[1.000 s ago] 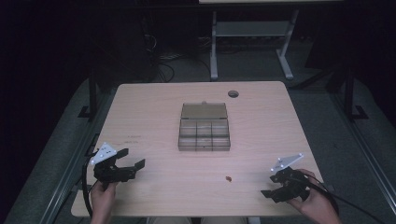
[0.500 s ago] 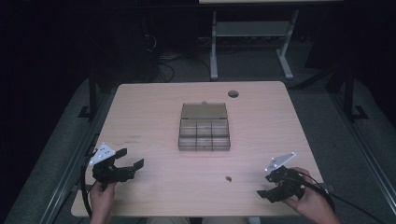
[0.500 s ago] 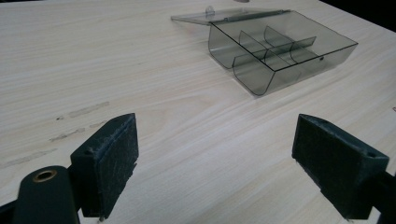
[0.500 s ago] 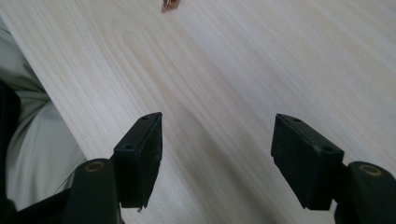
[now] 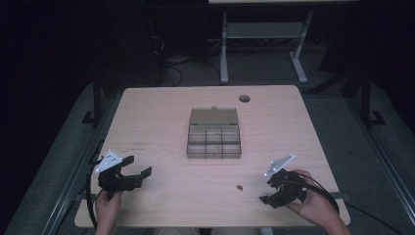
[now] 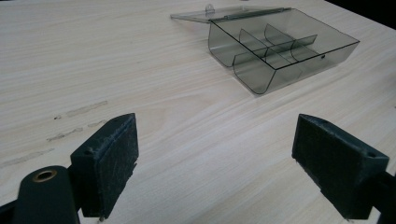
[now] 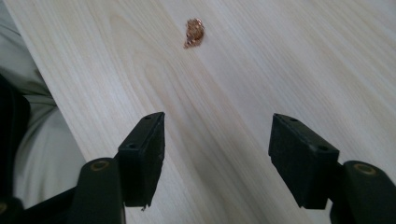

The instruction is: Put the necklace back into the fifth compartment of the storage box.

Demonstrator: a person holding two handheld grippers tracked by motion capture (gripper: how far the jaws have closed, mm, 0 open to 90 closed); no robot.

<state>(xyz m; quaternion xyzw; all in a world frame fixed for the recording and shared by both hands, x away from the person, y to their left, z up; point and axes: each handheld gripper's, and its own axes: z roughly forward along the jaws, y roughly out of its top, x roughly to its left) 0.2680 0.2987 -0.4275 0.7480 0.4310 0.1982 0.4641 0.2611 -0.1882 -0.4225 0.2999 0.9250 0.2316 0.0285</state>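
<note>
Wooden table (image 5: 161,112), seen from above, with a smoky clear plastic box (image 5: 214,139) at its centre. The box's lid (image 6: 205,13) lies folded flat behind it, leaving the divided compartments open, presumably ready to receive something; they appear empty. The left gripper (image 5: 138,172) rests near the table's front left corner, jaws spread wide and empty, aimed toward the box. The right gripper (image 5: 266,192), near the front right corner, is likewise wide and empty, angled toward a small coppery scrap (image 7: 194,32) lying on bare wood ahead of it, well apart from the box: likely the item to be picked up.
</note>
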